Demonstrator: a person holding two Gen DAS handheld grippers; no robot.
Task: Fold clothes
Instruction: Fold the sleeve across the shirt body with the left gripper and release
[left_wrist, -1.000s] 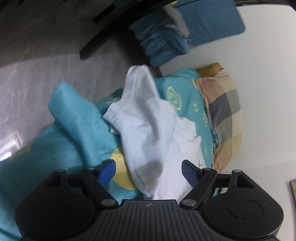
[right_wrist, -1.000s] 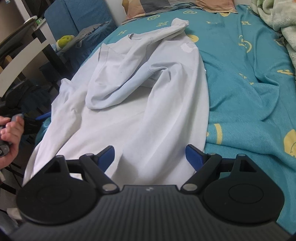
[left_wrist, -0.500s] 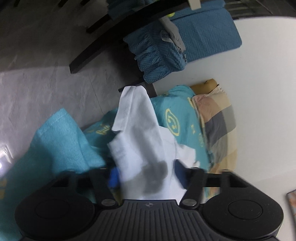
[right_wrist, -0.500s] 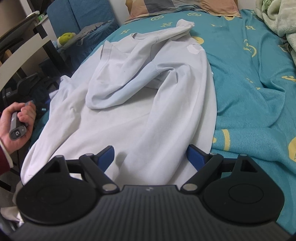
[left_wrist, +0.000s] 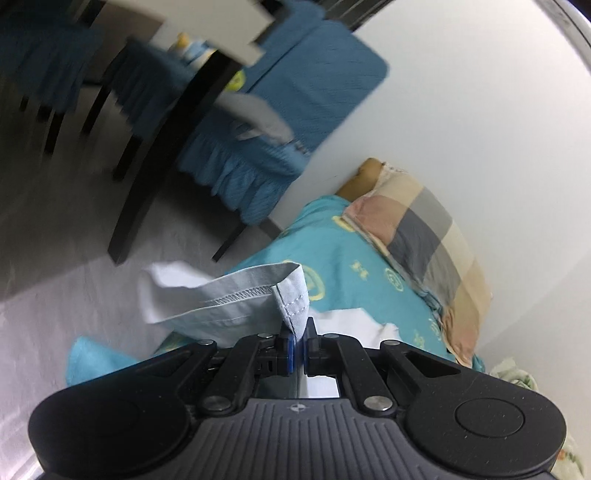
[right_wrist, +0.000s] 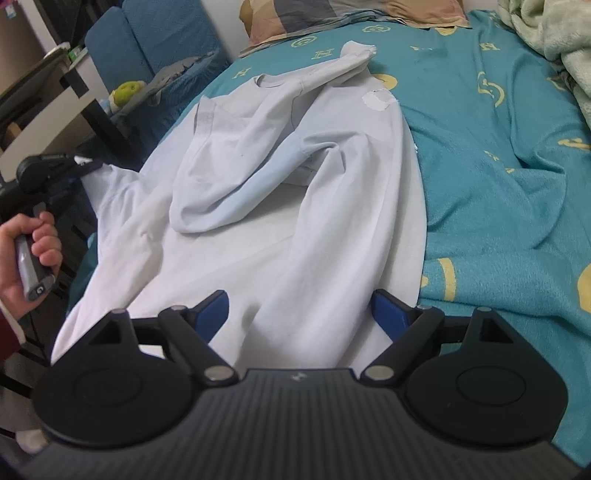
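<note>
Left gripper (left_wrist: 299, 343) now clamped on shirt cuff (left_wrist: 291, 295), above bed (left_wrist: 354, 266).

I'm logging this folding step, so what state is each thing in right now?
Left tool: shut on the shirt's sleeve cuff.
Right tool: open, holding nothing, over the shirt's lower part.
White shirt: spread on the bed, unfolded, one sleeve lying across the chest.
Sleeve cuff: pinched and lifted at the bed's edge.
Teal bedspread: wrinkled.

Left gripper (left_wrist: 298, 345) jaws pinched together; right gripper (right_wrist: 300, 308) jaws spread wide.
</note>
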